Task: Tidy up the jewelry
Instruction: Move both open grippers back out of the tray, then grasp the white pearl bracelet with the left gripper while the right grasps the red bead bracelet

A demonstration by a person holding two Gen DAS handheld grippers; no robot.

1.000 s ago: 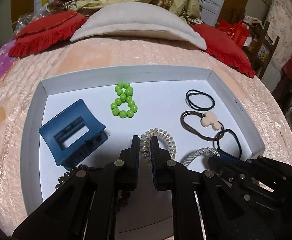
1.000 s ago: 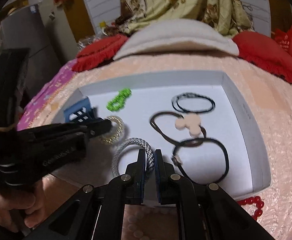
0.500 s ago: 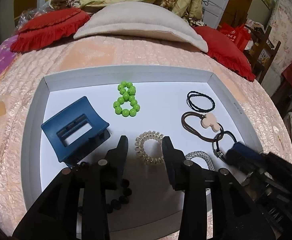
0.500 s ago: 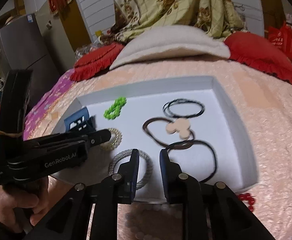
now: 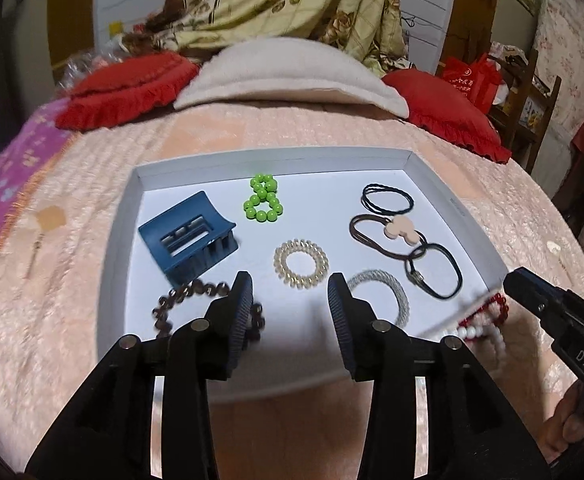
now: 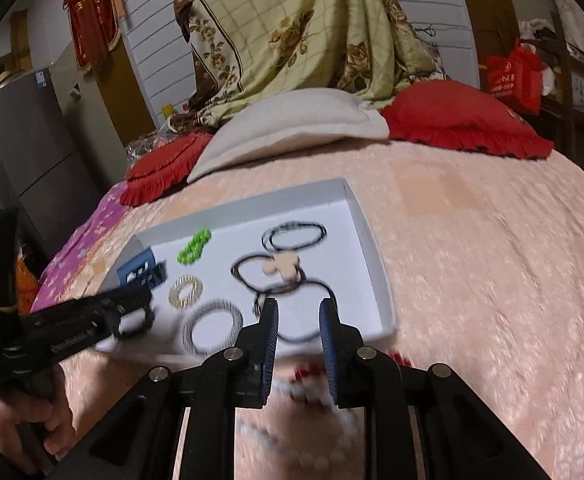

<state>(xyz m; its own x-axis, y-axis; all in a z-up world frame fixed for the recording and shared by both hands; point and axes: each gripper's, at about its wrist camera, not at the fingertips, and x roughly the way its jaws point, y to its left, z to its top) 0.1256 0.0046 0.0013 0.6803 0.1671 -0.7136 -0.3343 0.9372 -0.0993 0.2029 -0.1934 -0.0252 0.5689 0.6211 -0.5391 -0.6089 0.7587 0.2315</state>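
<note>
Left gripper [image 5: 290,294] jaws just opening, empty, above spiral tie [image 5: 300,263] in tray [image 5: 457,216]; right gripper [image 6: 299,322] parted, empty

Left gripper [image 5: 290,292] at lower centre of its own view, jaws just opened further, parted, nothing between the pads. Right gripper [image 6: 298,322] at lower centre of its view, jaws apart by a narrower gap, likewise empty. Bare hand [image 6: 20,420] at lower left, wrapped round the left gripper's handle.
</note>
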